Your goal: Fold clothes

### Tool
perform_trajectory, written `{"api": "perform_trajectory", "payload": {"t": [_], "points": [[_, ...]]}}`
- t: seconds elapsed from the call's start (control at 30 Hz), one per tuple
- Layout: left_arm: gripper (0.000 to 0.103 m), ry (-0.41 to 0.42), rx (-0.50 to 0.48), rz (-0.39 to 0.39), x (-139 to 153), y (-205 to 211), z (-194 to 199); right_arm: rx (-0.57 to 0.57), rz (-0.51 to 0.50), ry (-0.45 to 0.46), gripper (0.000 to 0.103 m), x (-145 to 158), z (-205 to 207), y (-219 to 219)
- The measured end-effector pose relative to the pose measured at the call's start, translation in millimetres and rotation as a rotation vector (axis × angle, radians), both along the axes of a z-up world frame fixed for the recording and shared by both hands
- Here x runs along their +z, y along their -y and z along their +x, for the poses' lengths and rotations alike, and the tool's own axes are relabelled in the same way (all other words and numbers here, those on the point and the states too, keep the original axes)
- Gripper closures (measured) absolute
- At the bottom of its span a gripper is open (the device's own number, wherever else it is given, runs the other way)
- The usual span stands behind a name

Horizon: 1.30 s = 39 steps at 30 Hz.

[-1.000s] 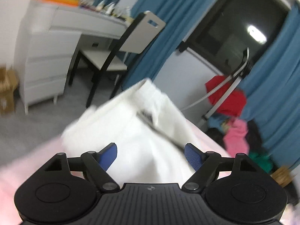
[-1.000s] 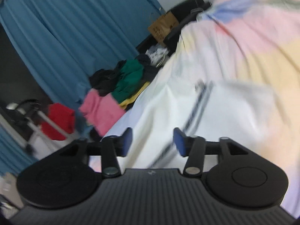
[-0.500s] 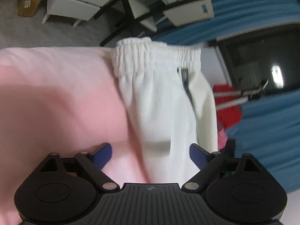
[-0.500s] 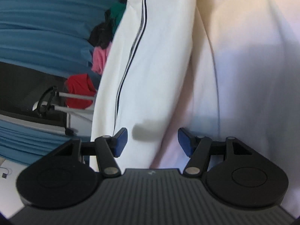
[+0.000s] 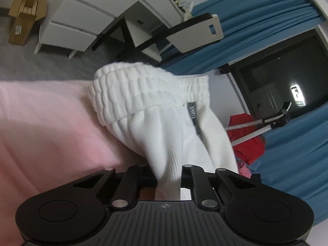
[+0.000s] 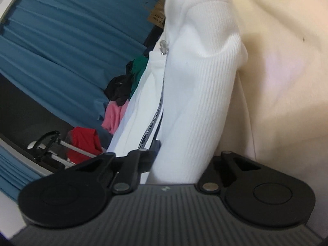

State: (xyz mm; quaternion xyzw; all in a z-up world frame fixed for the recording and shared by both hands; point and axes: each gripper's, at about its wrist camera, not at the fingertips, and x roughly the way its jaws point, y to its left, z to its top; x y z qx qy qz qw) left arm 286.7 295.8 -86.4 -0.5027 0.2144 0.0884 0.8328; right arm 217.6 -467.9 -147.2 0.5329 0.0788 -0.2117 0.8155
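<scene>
White ribbed trousers [image 5: 164, 123] with an elastic waistband [image 5: 143, 88] and a dark printed side stripe [image 6: 152, 123] lie on a pastel pink and yellow bedsheet [image 5: 47, 119]. My left gripper [image 5: 168, 176] is shut on a bunch of the white cloth below the waistband and lifts it. My right gripper [image 6: 178, 164] is shut on another fold of the same trousers, which rises in front of the camera. The fingertips of both grippers are hidden by cloth.
A white drawer desk [image 5: 86, 18], a chair [image 5: 184, 34] and a cardboard box [image 5: 22, 20] stand beyond the bed edge. Blue curtains [image 6: 61, 41], a pile of coloured clothes [image 6: 123, 94] and a metal stand with red cloth [image 6: 82, 143] are at the side.
Both grippers were open over the flat trousers; they have now closed on the white cloth and the fabric is bunched and pulled up.
</scene>
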Motion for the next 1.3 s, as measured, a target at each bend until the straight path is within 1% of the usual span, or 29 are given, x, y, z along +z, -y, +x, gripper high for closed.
{"api": "perform_trajectory", "payload": {"t": [0.1, 0.2, 0.3, 0.37, 0.43, 0.5, 0.57, 0.63, 0.73, 0.77, 0.83, 0.9, 0.93, 1.03, 1.07, 1.13, 1.17, 1.2, 1.23, 1.3], "points": [[0.095, 0.039, -0.01, -0.039, 18, -9, -13, -0.011, 0.025, 0.001, 0.089, 9, -10, 0], [0.095, 0.066, -0.029, -0.031, 39, -12, -38, 0.01, 0.034, 0.002, 0.09, 23, -29, -3], [0.095, 0.097, -0.027, -0.015, 62, -15, -74, 0.043, 0.053, -0.008, 0.09, 36, -53, -2], [0.095, 0.117, -0.021, -0.025, 75, -23, -102, 0.063, 0.06, -0.022, 0.09, 44, -69, -5], [0.095, 0.127, -0.025, -0.036, 87, -32, -134, 0.072, 0.091, -0.026, 0.09, 47, -88, -7], [0.095, 0.122, -0.031, -0.005, 96, -39, -166, 0.077, 0.131, -0.03, 0.09, 49, -107, -9], [0.095, 0.099, -0.038, 0.032, 98, -44, -196, 0.076, 0.171, -0.037, 0.09, 47, -124, -11], [0.094, 0.046, -0.056, 0.054, 88, -49, -215, 0.072, 0.214, -0.047, 0.09, 44, -139, -14], [0.093, -0.089, -0.102, 0.139, 73, -49, -228, 0.061, 0.293, -0.073, 0.09, 27, -154, -14], [0.093, -0.116, -0.12, 0.154, 69, -51, -230, 0.061, 0.314, -0.08, 0.09, 22, -156, -13], [0.09, -0.123, -0.135, 0.152, 65, -55, -238, 0.069, 0.337, -0.082, 0.089, 15, -157, -11], [0.085, -0.133, -0.142, 0.164, 64, -56, -248, 0.081, 0.344, -0.08, 0.089, 11, -156, -9], [0.083, -0.138, -0.148, 0.188, 65, -53, -254, 0.085, 0.337, -0.084, 0.088, 11, -156, -10], [0.067, -0.152, -0.177, 0.283, 69, -42, -274, 0.096, 0.318, -0.096, 0.088, 12, -156, -10], [0.06, -0.164, -0.178, 0.296, 71, -39, -276, 0.095, 0.32, -0.094, 0.088, 12, -156, -10], [0.057, -0.184, -0.155, 0.305, 78, -35, -284, 0.092, 0.328, -0.095, 0.088, 10, -158, -10], [0.054, -0.182, -0.14, 0.323, 84, -31, -287, 0.091, 0.333, -0.096, 0.088, 9, -160, -10], [0.048, -0.177, -0.123, 0.35, 90, -27, -291, 0.089, 0.337, -0.098, 0.088, 9, -161, -10], [0.045, -0.169, -0.104, 0.383, 97, -22, -294, 0.084, 0.342, -0.098, 0.087, 8, -161, -9], [0.03, -0.138, -0.077, 0.462, 110, -10, -302, 0.063, 0.367, -0.091, 0.086, 6, -162, -7]]}}
